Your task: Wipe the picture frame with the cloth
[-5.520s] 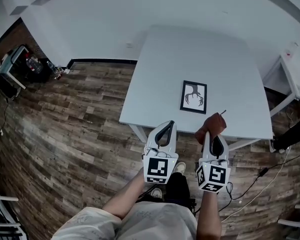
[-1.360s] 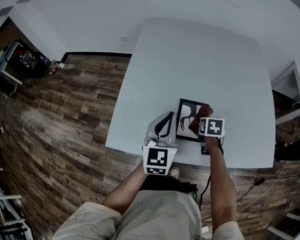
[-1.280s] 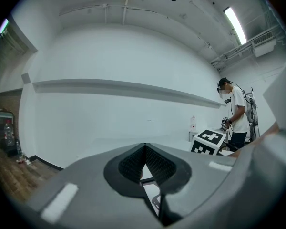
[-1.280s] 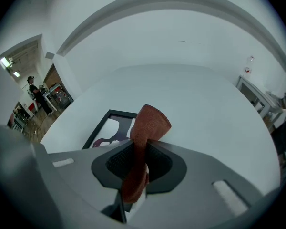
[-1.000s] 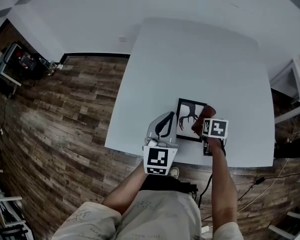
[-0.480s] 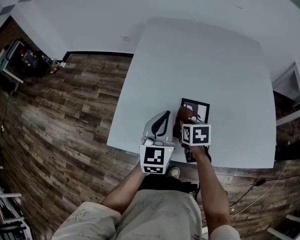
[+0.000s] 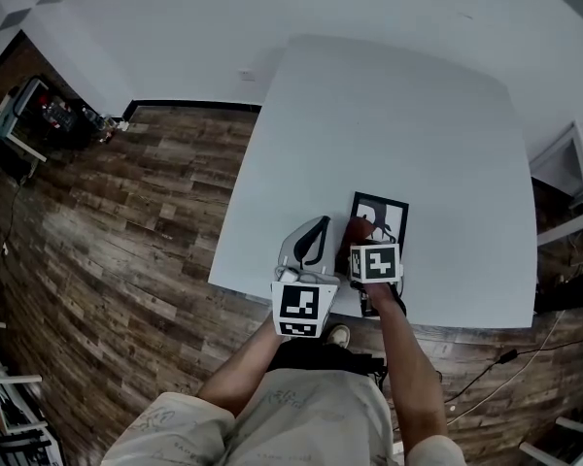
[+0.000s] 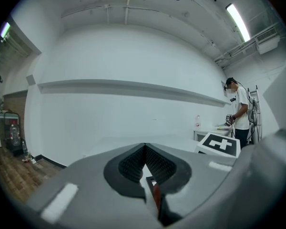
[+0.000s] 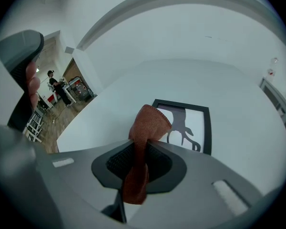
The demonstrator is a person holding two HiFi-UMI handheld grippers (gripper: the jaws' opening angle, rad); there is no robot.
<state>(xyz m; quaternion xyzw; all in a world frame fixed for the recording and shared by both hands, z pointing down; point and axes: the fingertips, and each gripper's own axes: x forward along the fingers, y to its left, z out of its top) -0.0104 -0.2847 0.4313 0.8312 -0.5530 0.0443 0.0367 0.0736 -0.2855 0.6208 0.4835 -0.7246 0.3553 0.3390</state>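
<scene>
A black picture frame [image 7: 381, 214] with an antler print lies flat near the front edge of the white table [image 7: 389, 115]. My right gripper [image 7: 362, 244] is shut on a rust-brown cloth [image 7: 355, 228], which rests at the frame's near left part. In the right gripper view the cloth [image 9: 148, 123] sticks up out of the jaws, with the frame [image 9: 193, 120] just beyond it. My left gripper [image 7: 314, 236] hovers beside the frame's left side, shut and empty. In the left gripper view the right gripper's marker cube [image 8: 219, 143] shows at the right.
The table's front edge [image 7: 272, 287] runs just under both grippers, with wood floor [image 7: 126, 221] to the left. A small white side table [image 7: 568, 158] stands at the right. A person [image 8: 236, 111] stands far off by a desk.
In the last second my right gripper has slid the cloth leftward and nearer across the frame. The left gripper has barely moved. Earlier both grippers were held short of the table.
</scene>
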